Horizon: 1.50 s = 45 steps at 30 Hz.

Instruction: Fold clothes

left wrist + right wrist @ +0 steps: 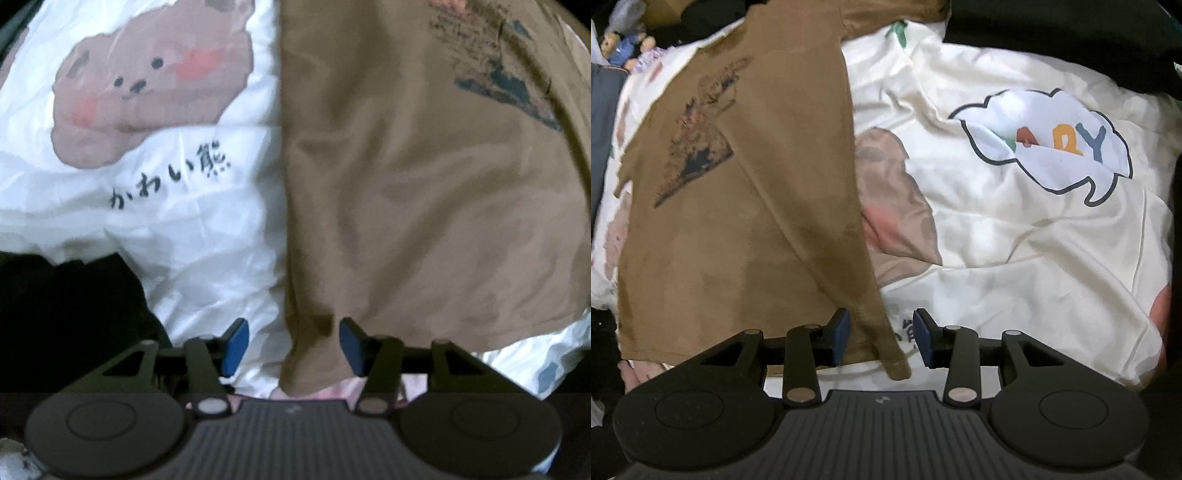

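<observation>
A white printed bedsheet [1015, 229] is spread beneath everything — thin, glossy cloth, heavily creased. On it a soft brown bear face with pink cheeks [147, 96] is printed above a line of black Japanese script [170, 177], and in the right wrist view a cloud-shaped patch with coloured letters [1045, 144] is seen.

Over the sheet a brown T-shirt [750, 221] is laid flat: matte, soft knit, gently rippled, with one long straight side edge. A dark, worn-looking triangular graphic [698, 155] is printed on its chest. In the left wrist view the same shirt [424, 206] fills the right half of the frame, its edge running down toward the camera.

Black fabric [62, 302] is heaped at the sheet's left side, and more dark cloth [1052, 22] lies along its far edge. A small teddy bear in blue [618, 48] is seen at the far left corner.

The left gripper [293, 347] is held with its blue-padded jaws apart, the shirt's lower edge lying between them. The right gripper [881, 339] is likewise spread open — the shirt's bottom corner lies between its pads, unclamped.
</observation>
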Tool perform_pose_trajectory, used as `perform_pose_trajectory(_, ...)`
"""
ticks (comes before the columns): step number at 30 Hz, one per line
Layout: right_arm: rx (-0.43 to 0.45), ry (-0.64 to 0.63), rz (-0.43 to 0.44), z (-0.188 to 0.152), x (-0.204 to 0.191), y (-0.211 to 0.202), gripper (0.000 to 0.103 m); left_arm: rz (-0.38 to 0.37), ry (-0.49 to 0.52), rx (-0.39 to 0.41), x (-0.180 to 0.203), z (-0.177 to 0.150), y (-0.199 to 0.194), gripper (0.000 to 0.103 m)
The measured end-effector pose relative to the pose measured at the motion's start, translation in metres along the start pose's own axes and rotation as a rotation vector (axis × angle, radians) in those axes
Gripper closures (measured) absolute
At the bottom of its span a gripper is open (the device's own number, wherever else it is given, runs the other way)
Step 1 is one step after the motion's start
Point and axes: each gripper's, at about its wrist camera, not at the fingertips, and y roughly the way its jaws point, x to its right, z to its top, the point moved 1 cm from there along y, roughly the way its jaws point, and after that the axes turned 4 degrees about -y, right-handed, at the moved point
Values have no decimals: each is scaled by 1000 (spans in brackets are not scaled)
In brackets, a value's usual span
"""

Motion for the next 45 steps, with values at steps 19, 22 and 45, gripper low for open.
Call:
perform_pose_trajectory(19, -159, -97, 39, -4, -4, 7, 98, -100, 66, -94, -16, -17, -15, 101)
perform_pose_trajectory(22, -169, -106, 36, -5, -5, 6, 98, -90, 71, -93, -25, -22, -28, 101)
perform_pose_trajectory(45, -188, -178, 16, 2, -13, -8, 55, -56, -9, 15, -29, -13, -44, 51)
